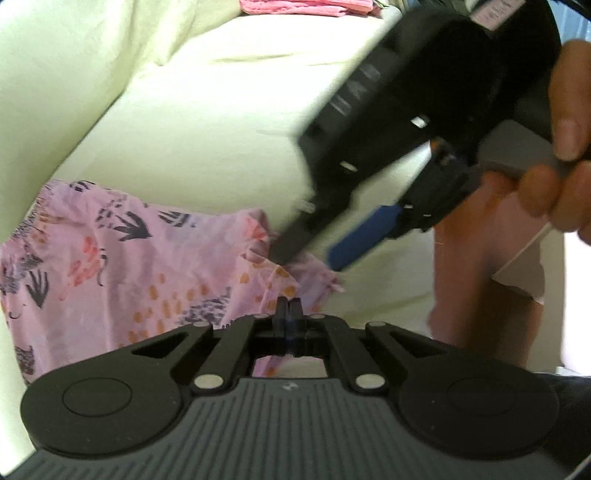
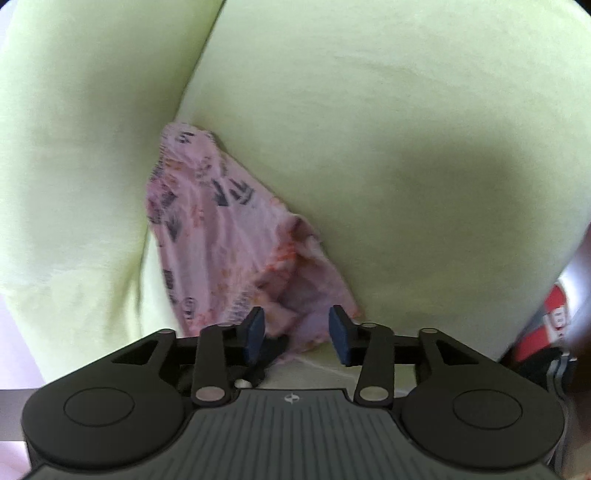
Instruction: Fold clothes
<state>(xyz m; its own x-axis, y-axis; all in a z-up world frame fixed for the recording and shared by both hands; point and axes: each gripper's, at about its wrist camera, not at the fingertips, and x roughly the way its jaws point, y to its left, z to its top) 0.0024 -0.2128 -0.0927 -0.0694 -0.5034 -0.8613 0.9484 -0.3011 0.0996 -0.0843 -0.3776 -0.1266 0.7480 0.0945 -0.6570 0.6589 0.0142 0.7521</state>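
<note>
A small pink printed garment (image 1: 122,258) lies on the pale green sofa seat (image 1: 207,147). My left gripper (image 1: 289,306) is shut on the garment's near edge. In the left wrist view my right gripper (image 1: 314,258) comes in from the upper right, its fingers open over the garment's right corner. In the right wrist view the garment (image 2: 221,236) lies against the sofa arm, and my right gripper (image 2: 297,332) is open with the garment's near corner between its blue pads (image 2: 341,334).
The sofa arm (image 2: 74,166) rises at the left. A folded pink cloth (image 1: 306,5) lies far back on the seat. A person's leg (image 1: 480,277) stands at the right. A red and dark object (image 2: 550,321) sits at the right edge.
</note>
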